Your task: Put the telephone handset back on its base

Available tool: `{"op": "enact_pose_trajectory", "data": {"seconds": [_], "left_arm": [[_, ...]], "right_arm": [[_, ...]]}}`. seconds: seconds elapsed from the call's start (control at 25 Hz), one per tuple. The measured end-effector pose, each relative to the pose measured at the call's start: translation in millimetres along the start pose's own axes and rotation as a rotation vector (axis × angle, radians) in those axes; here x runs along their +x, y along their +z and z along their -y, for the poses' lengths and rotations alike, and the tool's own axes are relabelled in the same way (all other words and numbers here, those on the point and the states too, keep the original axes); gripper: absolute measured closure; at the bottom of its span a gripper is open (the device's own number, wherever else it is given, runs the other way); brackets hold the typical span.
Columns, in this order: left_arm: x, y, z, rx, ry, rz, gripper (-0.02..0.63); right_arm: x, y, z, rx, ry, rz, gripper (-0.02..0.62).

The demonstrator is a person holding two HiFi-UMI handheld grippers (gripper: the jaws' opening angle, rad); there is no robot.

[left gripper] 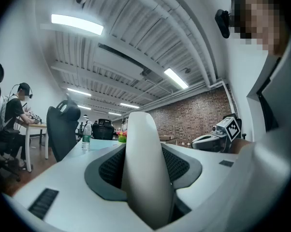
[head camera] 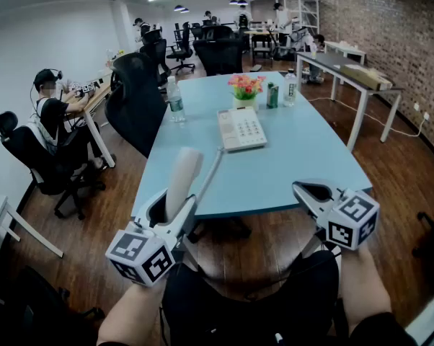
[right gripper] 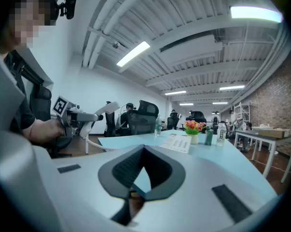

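My left gripper (head camera: 174, 204) is shut on the white telephone handset (head camera: 182, 179), which stands upright over the near edge of the light blue table (head camera: 289, 164). In the left gripper view the handset (left gripper: 143, 168) fills the space between the pads of that gripper (left gripper: 143, 149). Its coiled cord (head camera: 210, 173) runs to the white telephone base (head camera: 241, 128) in the middle of the table. My right gripper (head camera: 303, 188) hovers at the table's near right edge, shut and holding nothing. In the right gripper view its tips (right gripper: 144, 148) meet, with the base (right gripper: 177, 143) ahead and the handset (right gripper: 99, 108) to the left.
Behind the base stand a pot of flowers (head camera: 246, 89), a green can (head camera: 272, 96) and a bottle (head camera: 290, 86). A water bottle (head camera: 175, 99) stands at the table's left side, next to a black office chair (head camera: 134, 103). A person (head camera: 51, 110) sits at a desk on the left.
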State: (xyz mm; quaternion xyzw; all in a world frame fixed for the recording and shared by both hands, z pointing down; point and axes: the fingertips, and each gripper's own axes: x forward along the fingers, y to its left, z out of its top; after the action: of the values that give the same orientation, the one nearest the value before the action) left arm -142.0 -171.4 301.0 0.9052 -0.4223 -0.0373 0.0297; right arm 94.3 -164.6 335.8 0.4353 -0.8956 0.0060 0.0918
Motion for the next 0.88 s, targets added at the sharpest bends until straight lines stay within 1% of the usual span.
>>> {"op": "enact_pose_trajectory", "data": {"seconds": [0.36,0.48,0.56,0.64,0.88], "left_arm": [[5,-4,-1,-0.015,0.006,-0.009,0.396],[15,-2,3,-0.036,-0.004,-0.007,0.396],[26,2,4,-0.065,-0.012,0.004,0.396],[40,6,0,-0.082,-0.003,0.011,0.396],[106,19,-24,-0.084,0.042,-0.015,0.396]], "right_arm": [[0,-11,0,0.016,-0.006,-0.022,0.572],[-1,-11,2,0.031,-0.014,-0.027,0.572],[-1,-8,7,0.042,-0.019,-0.018,0.572],[1,-6,13,0.053,-0.020,-0.006,0.572],[22,14,33,0.041,-0.029,0.022,0.573]]}}
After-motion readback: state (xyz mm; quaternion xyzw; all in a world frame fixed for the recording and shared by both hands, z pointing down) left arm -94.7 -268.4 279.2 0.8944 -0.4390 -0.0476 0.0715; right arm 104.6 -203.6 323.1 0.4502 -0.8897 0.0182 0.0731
